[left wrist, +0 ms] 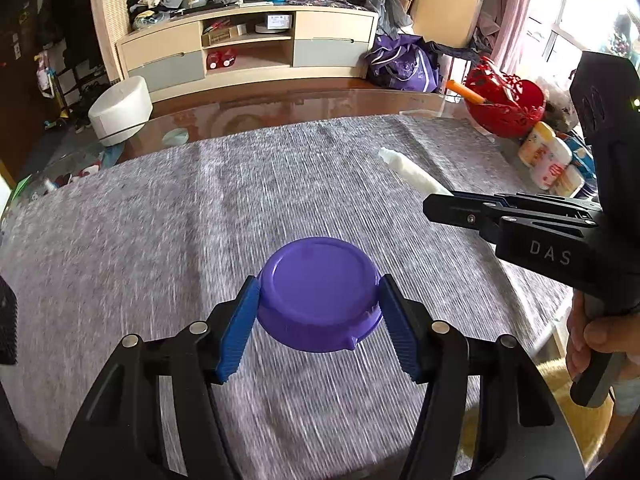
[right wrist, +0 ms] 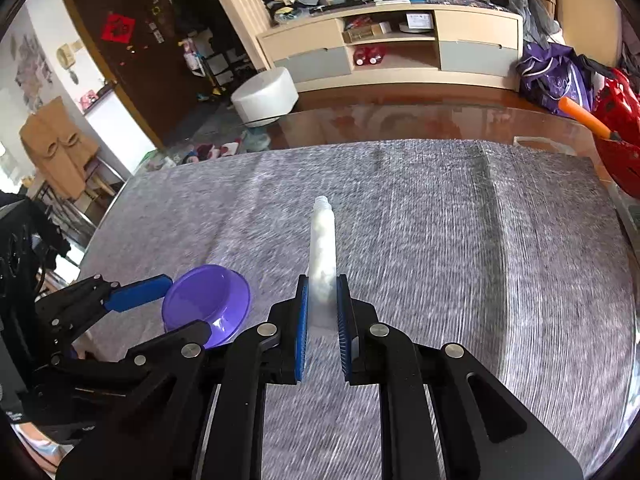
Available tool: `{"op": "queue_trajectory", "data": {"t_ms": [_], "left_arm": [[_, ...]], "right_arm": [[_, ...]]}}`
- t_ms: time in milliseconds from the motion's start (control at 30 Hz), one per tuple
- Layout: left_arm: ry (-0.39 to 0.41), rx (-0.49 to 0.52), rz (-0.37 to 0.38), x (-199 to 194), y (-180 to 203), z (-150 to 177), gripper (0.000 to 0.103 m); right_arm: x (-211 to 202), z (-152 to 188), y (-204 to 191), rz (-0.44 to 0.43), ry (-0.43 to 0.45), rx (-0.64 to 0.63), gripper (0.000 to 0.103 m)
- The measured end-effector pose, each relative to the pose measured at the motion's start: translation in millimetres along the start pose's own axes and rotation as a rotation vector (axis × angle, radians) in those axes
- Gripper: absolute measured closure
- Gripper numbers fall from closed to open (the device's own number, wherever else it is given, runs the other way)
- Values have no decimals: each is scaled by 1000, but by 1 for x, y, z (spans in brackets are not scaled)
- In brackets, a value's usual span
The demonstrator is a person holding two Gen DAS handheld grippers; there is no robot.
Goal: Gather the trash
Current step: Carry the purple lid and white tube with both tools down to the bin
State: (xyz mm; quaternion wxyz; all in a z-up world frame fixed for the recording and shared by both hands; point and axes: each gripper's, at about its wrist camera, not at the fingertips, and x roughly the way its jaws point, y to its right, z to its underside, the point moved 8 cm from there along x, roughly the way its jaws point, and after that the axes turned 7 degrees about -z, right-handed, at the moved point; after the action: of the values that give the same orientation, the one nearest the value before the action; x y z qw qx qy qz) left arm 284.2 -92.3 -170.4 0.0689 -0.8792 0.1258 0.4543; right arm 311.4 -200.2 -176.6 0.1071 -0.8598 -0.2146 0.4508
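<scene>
The left claw (left wrist: 318, 314) is gripping a purple lid (left wrist: 318, 292) by its rim, the blue pads (left wrist: 240, 328) pressing on opposite sides and carrying it clear above the grey cloth (left wrist: 160, 220) that is covering the worktop (left wrist: 280, 100). The right claw (right wrist: 323, 320) is clenching a slim white tube (right wrist: 323, 252) near its closed end, so that most of its length, with the threaded open neck, is sticking out ahead of the fingers. Both pieces of trash are therefore hanging in the air over the cloth, and no bin is showing in either view, so the drop-off is still lying ahead. The risks are coming mostly from the grips themselves. The lid is sitting shallow between the pads, on a smooth, sloping wall, so a quick swing or a slackening squeeze could be letting it pop out and roll off the edge. The tube is being held far from its middle, so it could be pivoting between the pads or knocking the red basket (left wrist: 506, 104) and the bottles (left wrist: 548, 156) standing close by on that side. The two claws are also working near each other and could be colliding.
</scene>
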Motion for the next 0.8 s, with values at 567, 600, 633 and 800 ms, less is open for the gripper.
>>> {"op": "queue_trajectory", "data": {"t_ms": [567, 600, 633, 800], "left_arm": [[-148, 43, 24, -48, 42, 144, 98], [-171, 28, 40, -43, 42, 155, 98], [-179, 21, 42, -41, 42, 160, 98], [-204, -36, 48, -33, 34, 186, 98]], "right_arm": [[-29, 135, -54, -64, -103, 18, 88], [-28, 140, -55, -67, -109, 23, 88], [-27, 146, -56, -70, -117, 30, 88], [-26, 175, -63, -94, -147, 50, 88]]}}
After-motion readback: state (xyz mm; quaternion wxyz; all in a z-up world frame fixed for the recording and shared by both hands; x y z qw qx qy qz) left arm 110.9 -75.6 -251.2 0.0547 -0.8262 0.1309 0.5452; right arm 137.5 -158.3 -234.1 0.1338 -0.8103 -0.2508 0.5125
